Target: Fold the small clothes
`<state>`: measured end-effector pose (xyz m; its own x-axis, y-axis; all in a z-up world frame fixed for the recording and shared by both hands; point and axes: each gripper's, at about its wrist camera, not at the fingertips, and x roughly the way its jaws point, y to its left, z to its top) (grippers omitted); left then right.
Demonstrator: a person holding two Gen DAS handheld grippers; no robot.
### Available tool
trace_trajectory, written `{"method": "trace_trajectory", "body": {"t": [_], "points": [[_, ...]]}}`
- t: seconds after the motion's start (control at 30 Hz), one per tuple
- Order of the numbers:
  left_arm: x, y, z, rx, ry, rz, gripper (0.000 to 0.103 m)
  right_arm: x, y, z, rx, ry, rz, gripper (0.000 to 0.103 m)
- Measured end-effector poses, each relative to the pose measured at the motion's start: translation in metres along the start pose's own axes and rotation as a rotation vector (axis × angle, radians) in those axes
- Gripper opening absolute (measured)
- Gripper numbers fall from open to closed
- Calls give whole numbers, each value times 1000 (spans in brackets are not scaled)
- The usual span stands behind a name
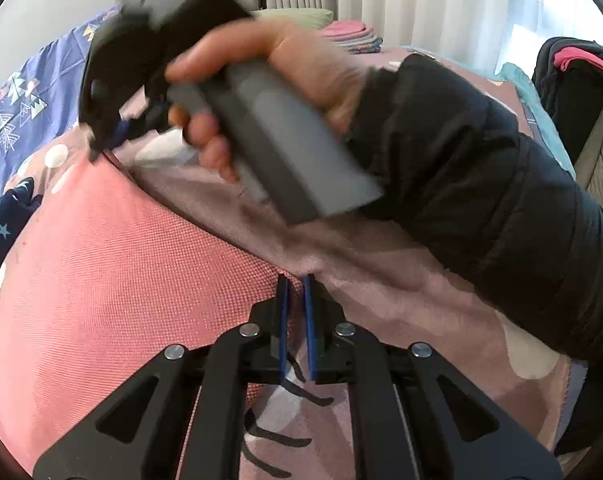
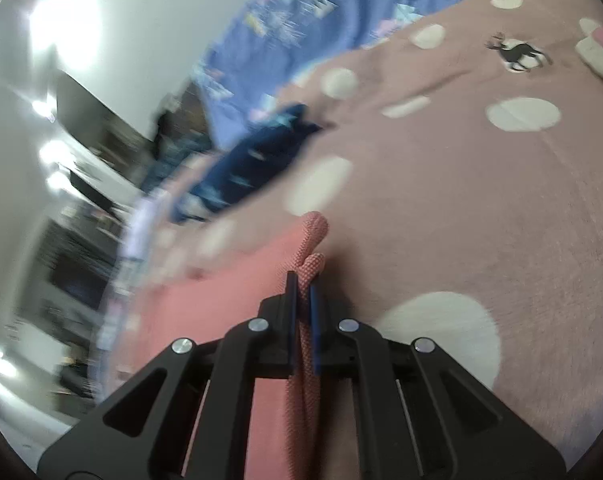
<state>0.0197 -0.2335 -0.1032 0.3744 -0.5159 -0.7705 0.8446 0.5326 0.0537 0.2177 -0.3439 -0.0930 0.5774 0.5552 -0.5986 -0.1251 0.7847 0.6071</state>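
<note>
Pinching a bunched edge of the pink cloth [image 2: 301,360], the right gripper [image 2: 303,280] has its blue pads clamped on a rolled fold, w/ a knob of fabric poking out past the tips. The left gripper [image 1: 296,280] is drawn nearly together at the cloth's other edge [image 1: 121,280], right where pink meets the blanket [image 1: 421,300]; the pads look to catch the hem, though the bite is thin and hard to confirm. The cloth lies flat on the bed blanket, between both grippers.

Handling, as a judgement: light, soft knit, limp, textured so not slippery; it will sag and drape when lifted, nothing fragile. Best held at corners or hem, taut between both grippers, so the fold lands square.

Around: the person's hand [image 1: 261,92] and dark sleeve [image 1: 481,168] cross above the cloth in the left view. A navy star garment [image 2: 261,164] lies near the far edge, apart from the pink one. A folded stack [image 1: 353,36] sits well back. The plush blanket could get pinched along w/ the hem.
</note>
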Motion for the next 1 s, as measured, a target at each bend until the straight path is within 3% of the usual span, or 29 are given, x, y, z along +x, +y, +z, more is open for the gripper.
{"method": "trace_trajectory", "body": {"t": [0.03, 0.13, 0.27, 0.37, 0.5, 0.53, 0.6, 0.67, 0.83, 0.93, 1.0], "points": [[1, 1, 0, -5, 1, -8, 7, 9, -7, -2, 11, 17, -20, 5], [3, 4, 0, -13, 4, -21, 7, 11, -19, 0, 71, 16, 27, 6], [6, 11, -3, -25, 4, -39, 7, -18, -25, 4, 103, -143, -65, 6], [5, 10, -6, -34, 4, -47, 7, -29, -30, 6, 128, -136, 41, 6], [4, 16, -9, -39, 7, -51, 7, -15, -2, 1, -24, -17, 138, 9], [5, 15, -8, -41, 7, -53, 7, -4, 5, -2, -58, 18, 116, 9], [6, 16, -8, -51, 5, -59, 7, 22, 10, -8, -113, 66, -76, 0], [6, 18, -8, -67, 7, -62, 8, 32, 10, -13, -139, 54, -125, 0], [-22, 22, -18, -108, -30, -50, 18, 29, 5, -18, -133, 6, -91, 0], [-56, 32, -37, -136, -64, 22, 31, 27, -10, -14, -68, 4, 1, 0], [-81, 45, -56, -193, -86, 82, 34, 20, -21, -14, -3, 12, 71, 0]]}}
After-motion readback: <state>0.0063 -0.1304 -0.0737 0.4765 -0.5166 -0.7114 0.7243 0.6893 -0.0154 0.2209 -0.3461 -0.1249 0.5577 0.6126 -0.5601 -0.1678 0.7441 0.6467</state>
